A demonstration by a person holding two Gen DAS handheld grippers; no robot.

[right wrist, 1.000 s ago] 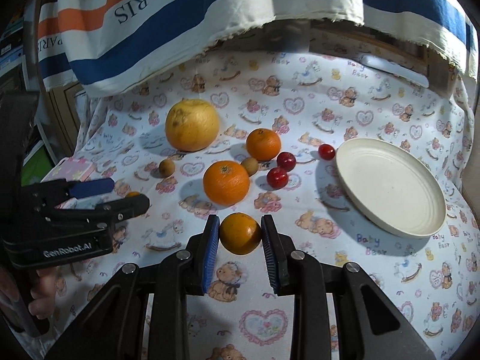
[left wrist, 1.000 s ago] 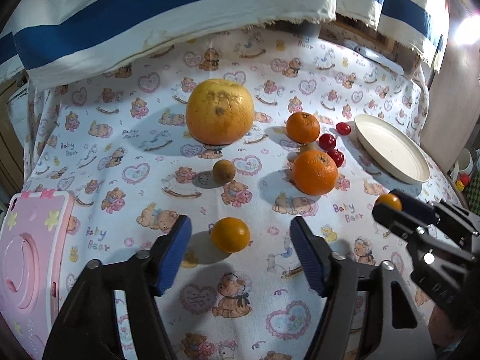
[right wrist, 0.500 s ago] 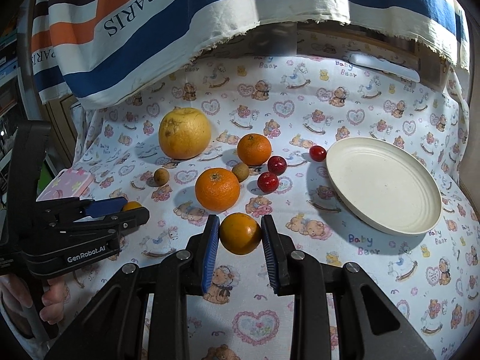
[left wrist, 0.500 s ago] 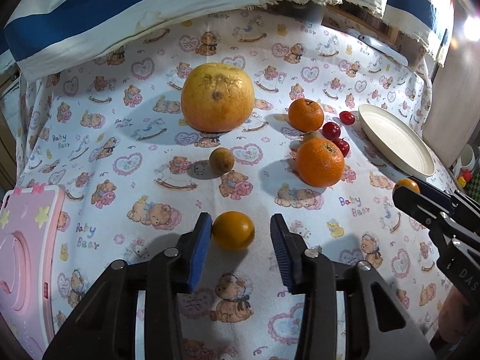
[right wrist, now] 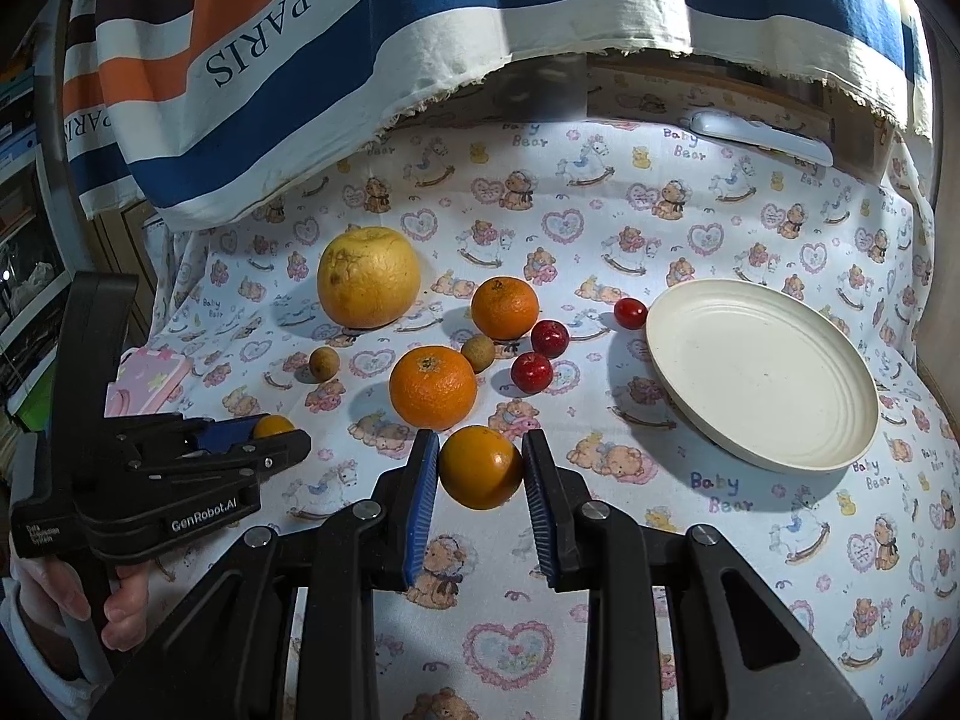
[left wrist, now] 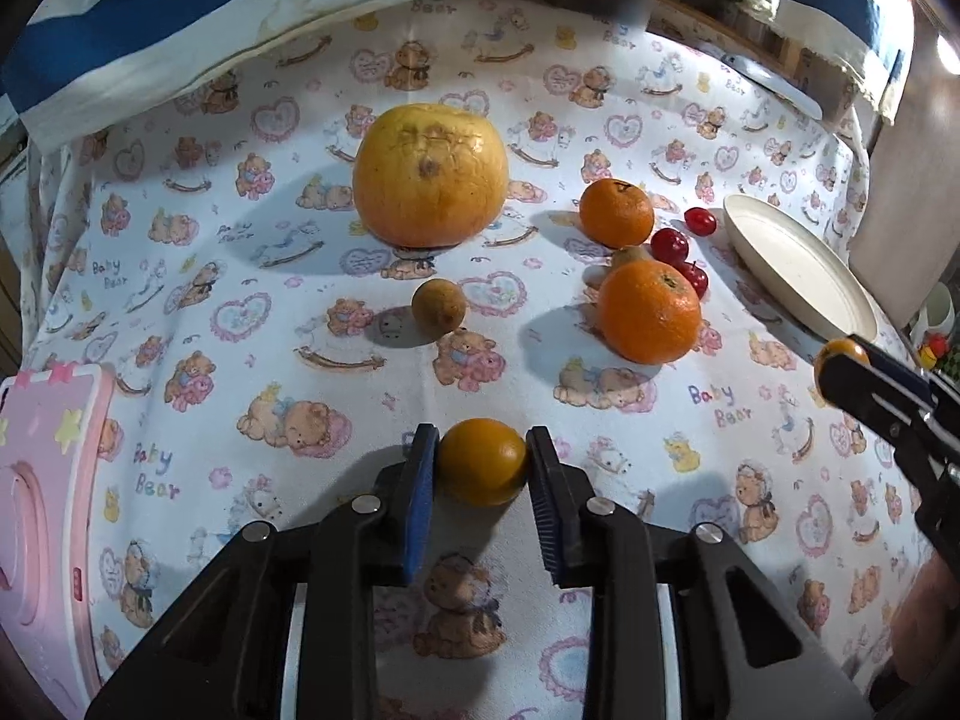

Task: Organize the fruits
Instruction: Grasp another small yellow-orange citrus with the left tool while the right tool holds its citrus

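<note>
Pads of my left gripper (left wrist: 481,468) have come together since a second ago and now clamp a small orange (left wrist: 482,461) that lay loose between wide-open fingers; it sits low on the near cloth, looks ready to lift. My right gripper (right wrist: 478,468) stays clamped on its own small orange (right wrist: 480,467), raised further above the table than before, near the plate (right wrist: 840,444) at right. I judge both can go to the plate next. Skins are smooth and waxy, round, so they may roll. Grapefruit (left wrist: 429,174) is dimpled and scarred; cherries (right wrist: 549,339) glossy; tablecloth (left wrist: 240,312) soft, printed cotton; plate matte cream plastic.
</note>
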